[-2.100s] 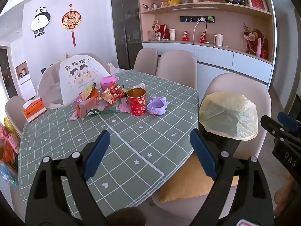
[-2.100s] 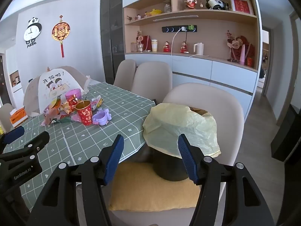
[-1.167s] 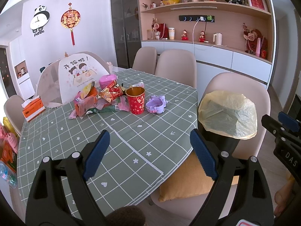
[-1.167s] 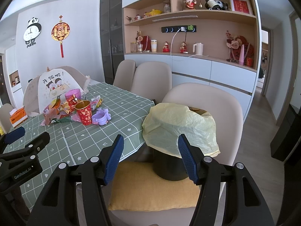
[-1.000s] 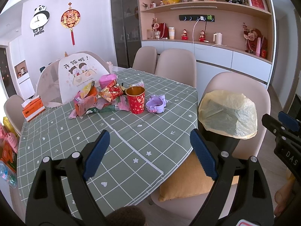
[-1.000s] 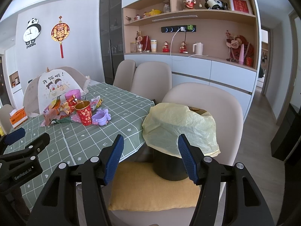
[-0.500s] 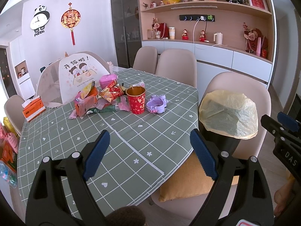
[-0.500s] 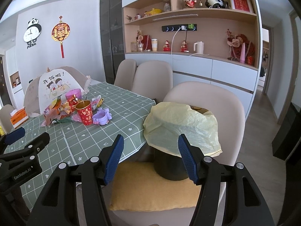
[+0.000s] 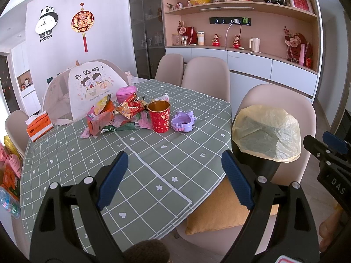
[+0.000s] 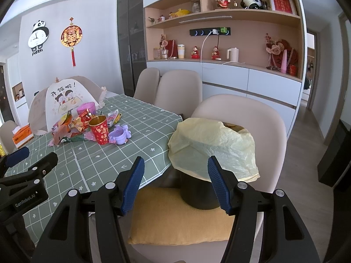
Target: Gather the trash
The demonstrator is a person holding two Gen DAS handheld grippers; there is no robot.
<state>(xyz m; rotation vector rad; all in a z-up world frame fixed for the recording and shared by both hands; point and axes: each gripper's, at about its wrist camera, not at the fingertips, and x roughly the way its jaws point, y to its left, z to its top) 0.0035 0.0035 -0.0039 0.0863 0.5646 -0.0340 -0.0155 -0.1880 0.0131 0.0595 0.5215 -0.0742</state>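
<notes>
Trash (image 9: 114, 116), a heap of wrappers beside the red cup (image 9: 159, 119), lay uncollected, well apart from the lined bin (image 10: 210, 151); left gripper (image 9: 175, 175) and right gripper (image 10: 175, 184) were spread and empty, so collection had apparently not begun.

Black bin (image 10: 198, 194) mostly hidden under yellow bag (image 10: 210, 148); contents unseen.
</notes>
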